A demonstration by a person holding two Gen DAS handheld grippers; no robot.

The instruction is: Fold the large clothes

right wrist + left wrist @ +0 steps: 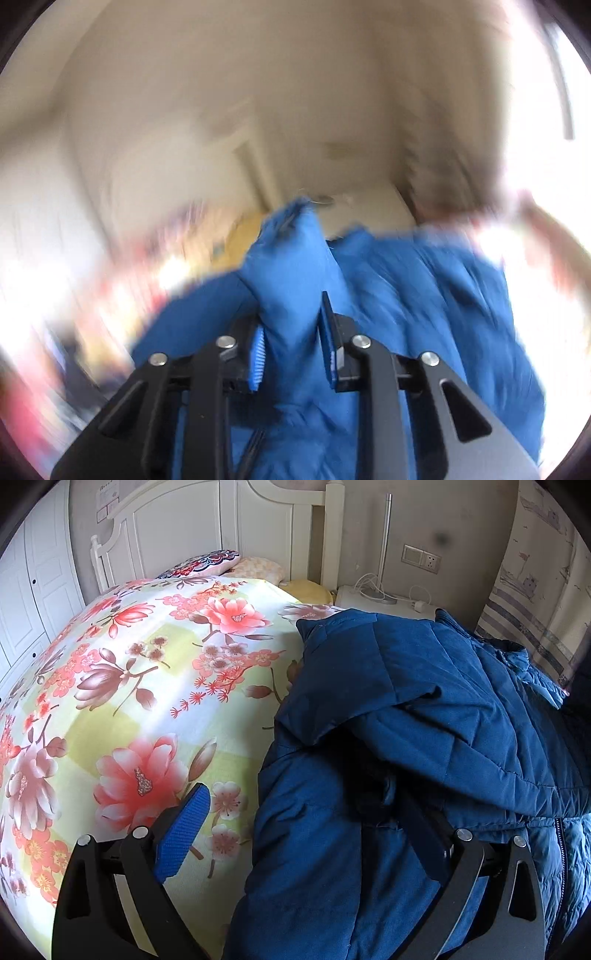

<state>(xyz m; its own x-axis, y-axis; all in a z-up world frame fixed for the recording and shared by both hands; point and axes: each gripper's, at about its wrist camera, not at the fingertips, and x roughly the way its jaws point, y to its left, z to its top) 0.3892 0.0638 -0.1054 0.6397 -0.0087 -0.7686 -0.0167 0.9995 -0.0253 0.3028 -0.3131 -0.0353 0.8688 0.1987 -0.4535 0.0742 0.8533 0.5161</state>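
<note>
A large blue quilted jacket (424, 709) lies bunched on the right side of the bed, one layer folded over the rest. My left gripper (314, 812) is open wide over the jacket's left edge: its left finger (181, 830) is over the bedspread, its right finger is partly buried under the blue fabric. In the blurred right wrist view, my right gripper (291, 332) is shut on a bunched fold of the jacket (291, 269) and holds it lifted.
The bed carries a yellow and pink floral bedspread (147, 686) with pillows (207, 563) at the white headboard (207, 520). A white bedside unit (380, 598) with a lamp and cables stands at the back right. A curtain (535, 602) hangs at the right.
</note>
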